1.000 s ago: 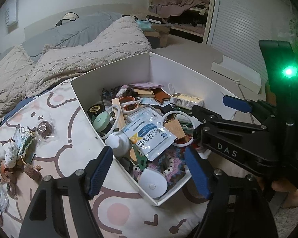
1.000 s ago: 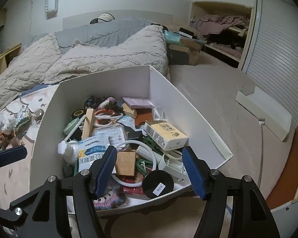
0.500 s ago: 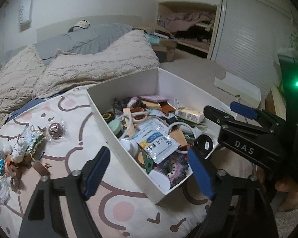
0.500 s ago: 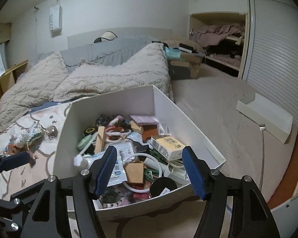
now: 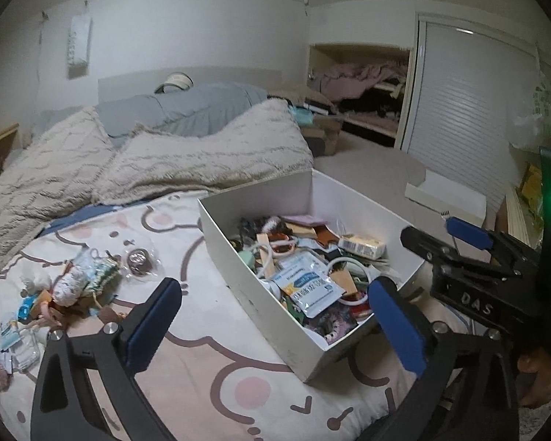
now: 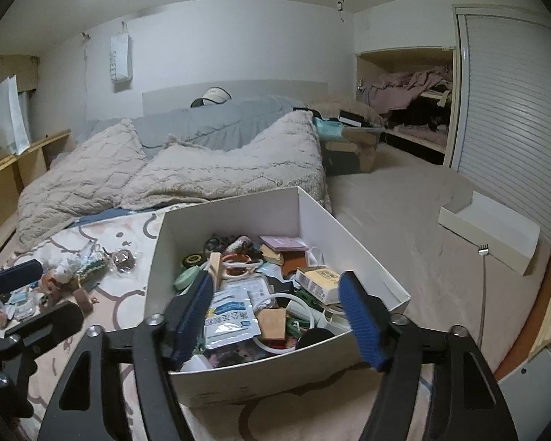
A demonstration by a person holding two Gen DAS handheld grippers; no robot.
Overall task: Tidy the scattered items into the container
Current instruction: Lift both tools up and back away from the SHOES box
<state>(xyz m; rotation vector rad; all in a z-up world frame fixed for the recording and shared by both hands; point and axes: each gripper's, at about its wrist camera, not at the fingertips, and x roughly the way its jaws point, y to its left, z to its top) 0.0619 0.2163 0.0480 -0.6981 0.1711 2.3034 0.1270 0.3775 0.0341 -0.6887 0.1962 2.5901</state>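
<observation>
A white box (image 5: 238, 257) (image 6: 238, 209) full of small items stands on the patterned bedsheet. A white and blue sachet (image 5: 308, 286) (image 6: 231, 316) lies on top inside it. Scattered items (image 5: 73, 286) (image 6: 66, 272) lie in a pile on the sheet left of the box, with a small round packet (image 5: 139, 259) (image 6: 123, 257) beside them. My left gripper (image 5: 275, 327) is open and empty, held back above the box's near left wall. My right gripper (image 6: 277, 316) is open and empty above the box's near end; it also shows in the left wrist view (image 5: 470, 235).
Beige blankets (image 5: 187, 158) and a grey duvet (image 5: 187, 110) are heaped behind the box. A white tray (image 6: 492, 231) lies on the carpet at right near a slatted closet door (image 6: 510, 88). The bed's edge runs just right of the box.
Both grippers have pulled back and up from the box, so it looks smaller and more of the room shows. Both stayed open and empty.
</observation>
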